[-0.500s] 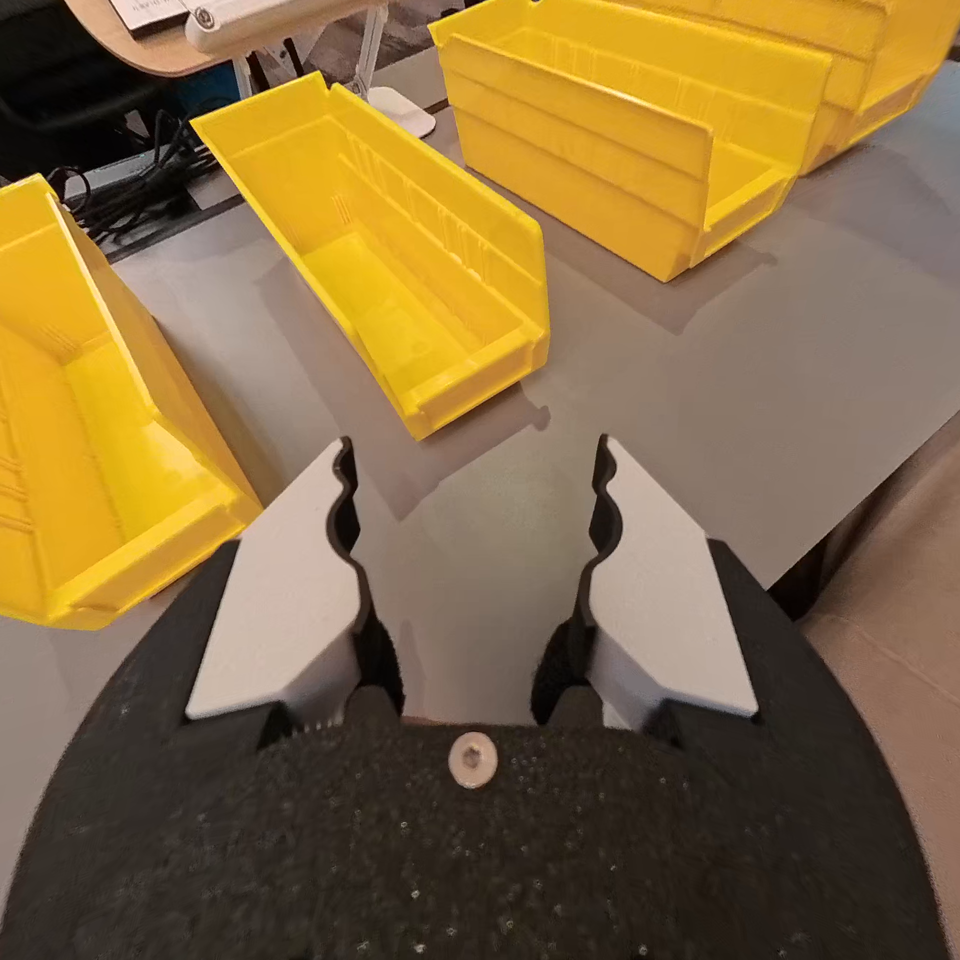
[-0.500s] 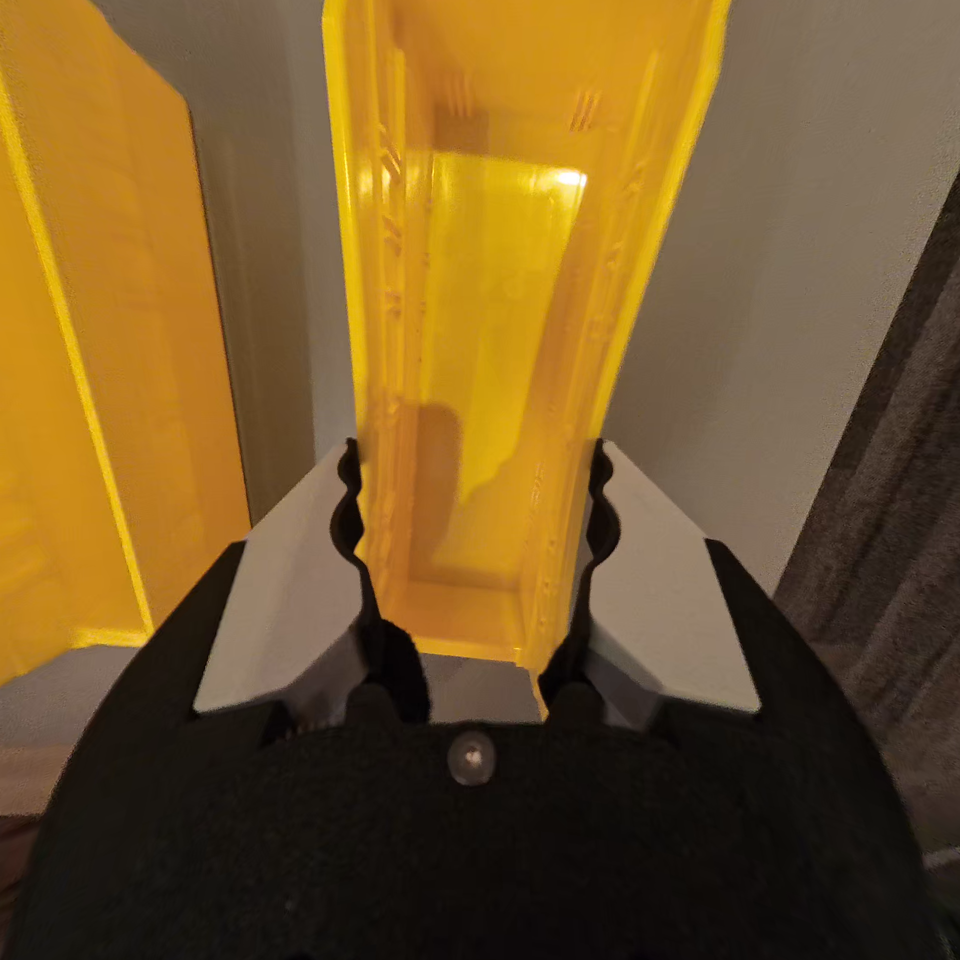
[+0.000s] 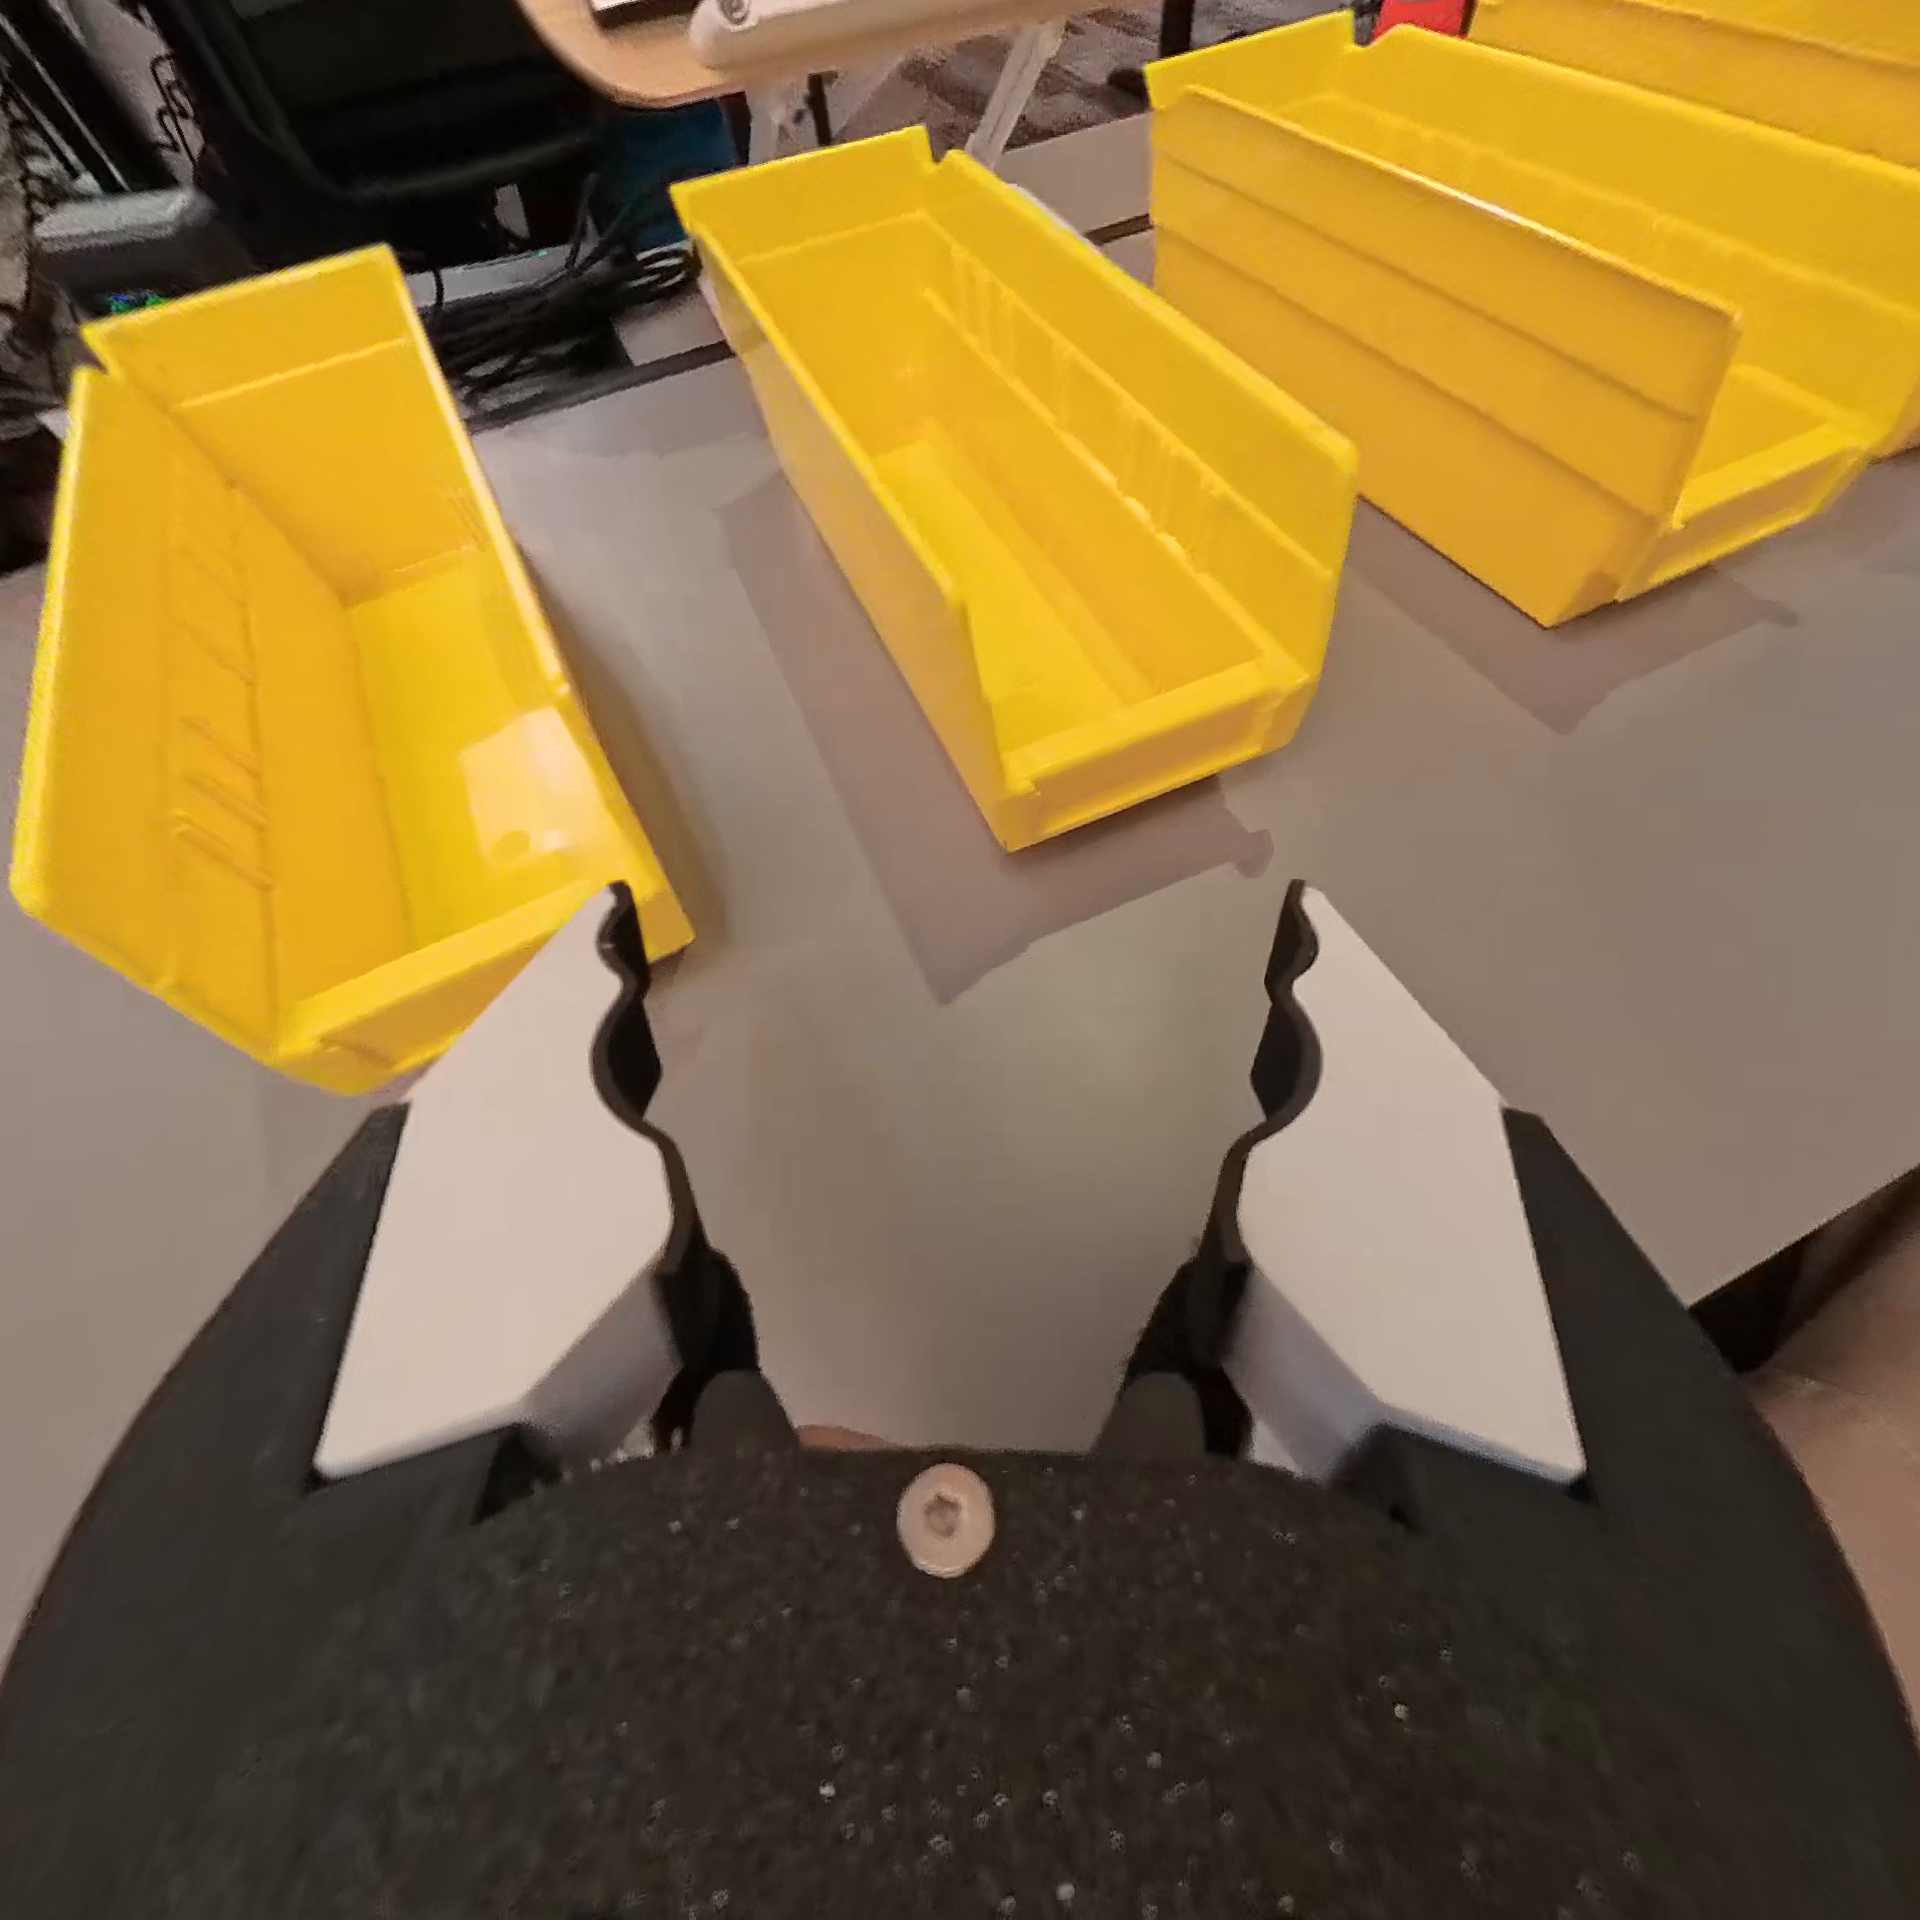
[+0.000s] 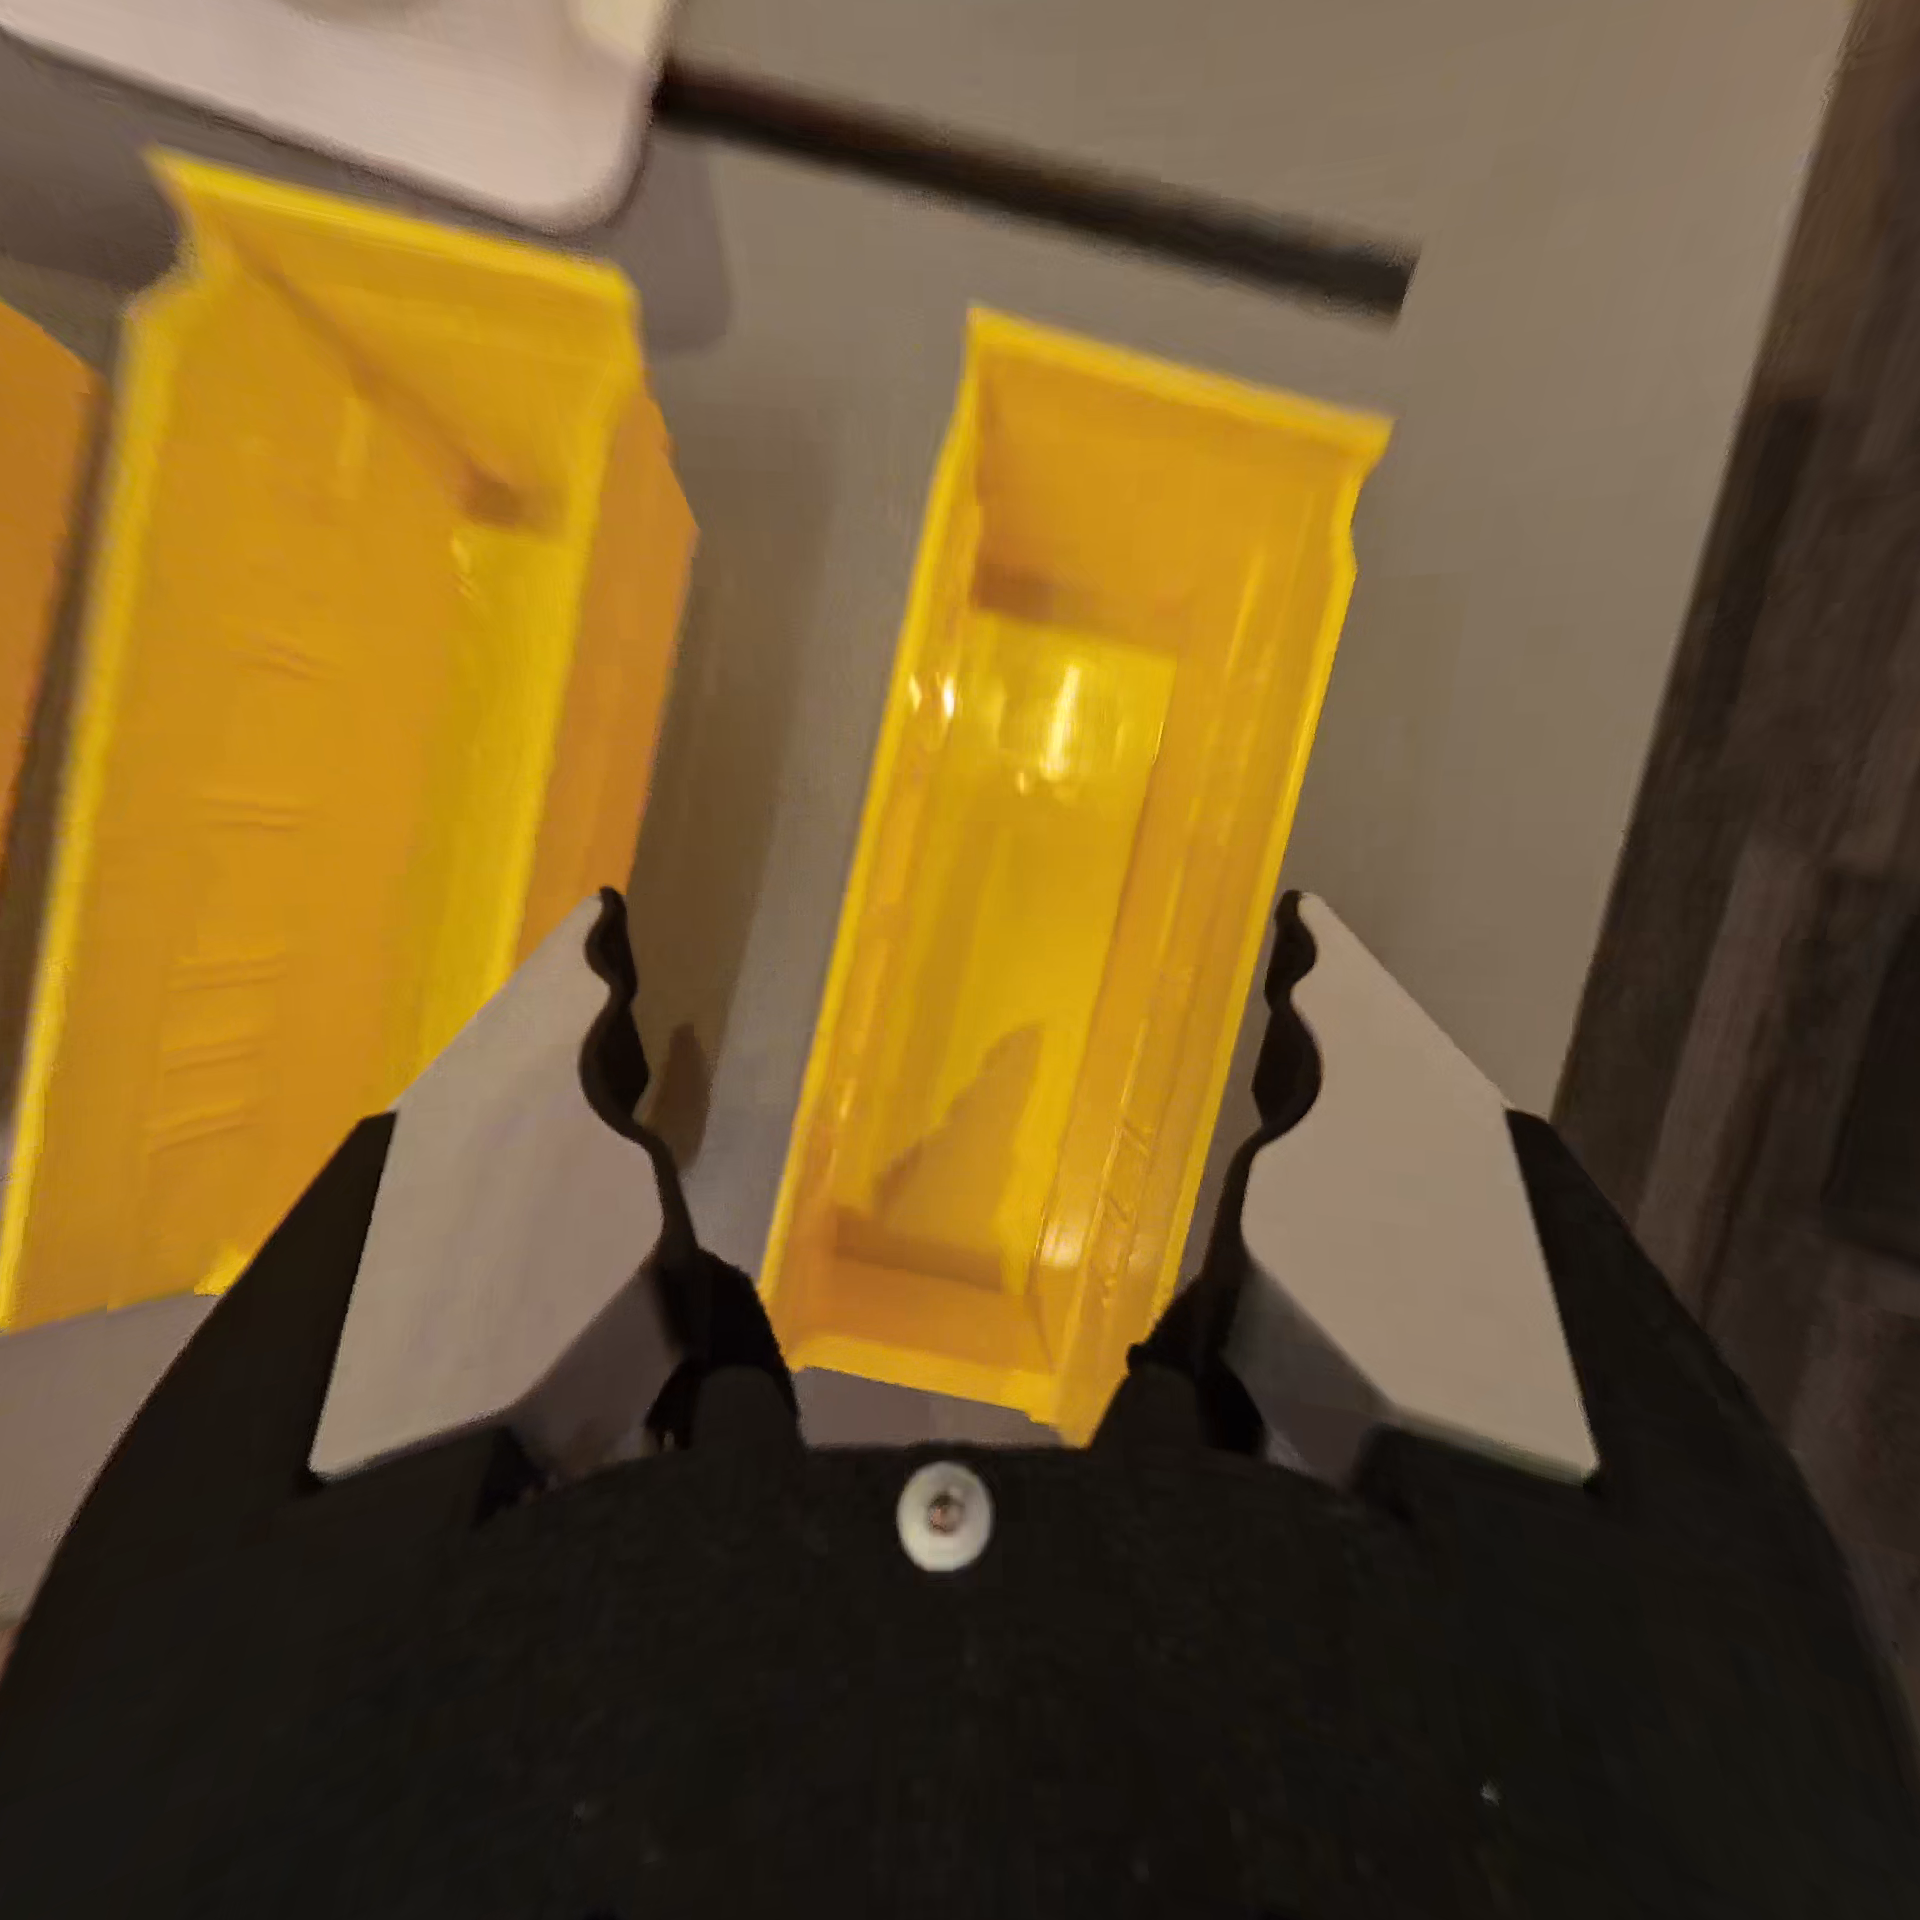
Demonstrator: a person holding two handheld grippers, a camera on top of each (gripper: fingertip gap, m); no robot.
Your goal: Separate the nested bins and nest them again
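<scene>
Several yellow plastic bins stand on a grey table [image 3: 1558,935]. In the left wrist view a single bin [image 3: 312,675] lies at the left and a second single bin [image 3: 1039,520] in the middle. A nested pair [image 3: 1455,364] stands at the right. My left gripper [image 3: 956,904] is open and empty above bare table, its left fingertip close to the left bin's front corner. My right gripper [image 4: 951,904] is open and hovers above a narrow bin [image 4: 1070,883] seen from above. Another bin [image 4: 332,727] lies to its left. The right view is blurred.
More yellow bins [image 3: 1714,83] stand at the far right. The table's edge [image 3: 1714,1226] runs near my left gripper's right side. Beyond the table are a wooden tabletop [image 3: 644,62] and black cables [image 3: 540,301]. A white object [image 4: 416,104] and dark floor [image 4: 1766,727] show in the right view.
My right gripper has drawn back and up from the narrow bin, which now shows whole and smaller. My left gripper has shifted, bringing the left bin farther into view. Both stay open.
</scene>
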